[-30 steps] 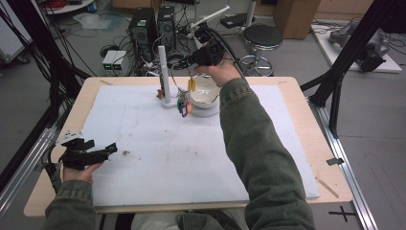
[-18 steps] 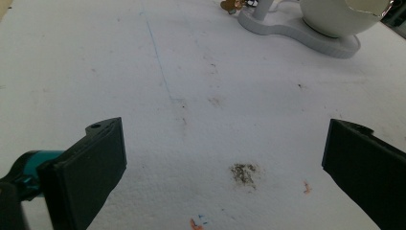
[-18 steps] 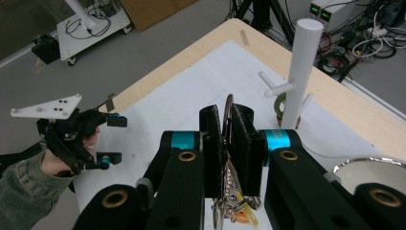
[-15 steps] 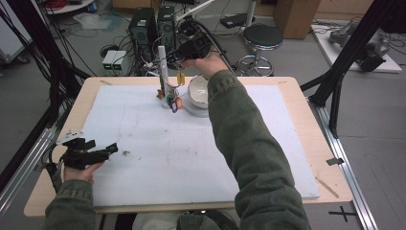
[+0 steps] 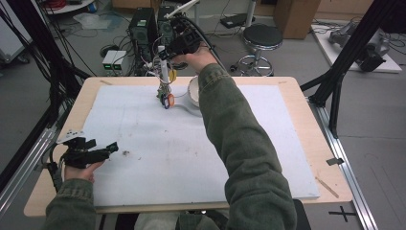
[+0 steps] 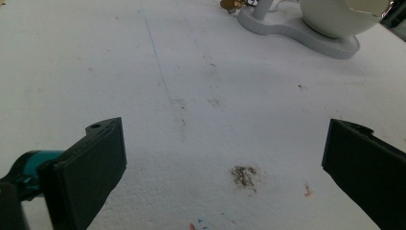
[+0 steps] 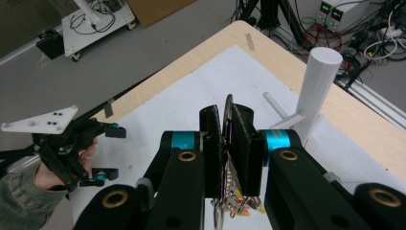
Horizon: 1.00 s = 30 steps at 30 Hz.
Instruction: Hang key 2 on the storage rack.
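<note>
My right gripper (image 7: 228, 143) is shut on a thin metal key ring (image 7: 228, 108), and a bunch of keys and coloured tags (image 7: 234, 203) hangs below its jaws. In the high view that gripper (image 5: 165, 55) is at the table's far side, above a white post (image 5: 164, 74), with the key bunch (image 5: 166, 98) dangling beside the post. The post (image 7: 318, 81) has short side pegs (image 7: 282, 108) and stands just right of the jaws. My left gripper (image 5: 103, 149) rests at the near left of the white mat, open (image 6: 225, 167) with nothing between its jaws.
A white bowl (image 5: 194, 91) sits on the stand's flat base (image 6: 297, 33) next to the post. The white mat (image 5: 143, 158) covers the wooden table (image 5: 325, 158). Computers, cables and a stool (image 5: 261, 36) stand on the floor behind.
My right hand has moved left and farther away with the key bunch, from over the bowl to the white post. The left hand has stayed still.
</note>
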{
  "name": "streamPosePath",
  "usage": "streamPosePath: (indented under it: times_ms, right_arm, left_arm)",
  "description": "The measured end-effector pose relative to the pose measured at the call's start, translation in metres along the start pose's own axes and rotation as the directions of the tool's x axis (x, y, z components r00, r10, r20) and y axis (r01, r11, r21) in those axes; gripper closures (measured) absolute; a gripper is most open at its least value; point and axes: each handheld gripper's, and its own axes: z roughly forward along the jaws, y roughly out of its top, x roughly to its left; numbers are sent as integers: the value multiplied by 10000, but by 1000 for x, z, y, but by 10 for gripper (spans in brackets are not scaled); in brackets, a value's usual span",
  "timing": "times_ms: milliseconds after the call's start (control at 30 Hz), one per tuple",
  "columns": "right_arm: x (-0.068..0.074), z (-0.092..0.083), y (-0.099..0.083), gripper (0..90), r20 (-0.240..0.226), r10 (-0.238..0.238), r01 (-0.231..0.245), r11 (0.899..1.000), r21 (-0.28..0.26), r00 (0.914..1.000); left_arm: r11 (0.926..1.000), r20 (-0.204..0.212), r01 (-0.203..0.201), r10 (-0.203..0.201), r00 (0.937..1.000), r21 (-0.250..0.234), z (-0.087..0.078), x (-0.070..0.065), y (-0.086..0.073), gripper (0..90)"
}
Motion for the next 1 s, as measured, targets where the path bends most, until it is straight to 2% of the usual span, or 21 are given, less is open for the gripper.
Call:
streamPosePath:
  times_ms: [233,500,700,800,1000]
  right_arm:
    - [-14,9,0,831,-170,109,-111,9998,-161,9998]
    - [-29,17,-1,831,-49,306,-306,9995,-74,9995]
    - [-32,25,-2,832,77,277,-277,9996,65,9996]
    - [-36,28,-6,831,209,395,-395,9992,6,9990]
    - [-46,34,-17,831,338,559,-568,9980,262,9979]
  left_arm:
    - [9999,-21,-52,52,10000,88,3,0,1,17]
    - [10000,-48,-3,3,10000,49,3,1,2,18]
    - [10000,-91,-75,76,9999,64,3,2,2,17]
    - [9999,-101,-87,88,9999,67,3,2,2,17]
    - [9996,-92,-225,227,9997,152,3,0,2,17]
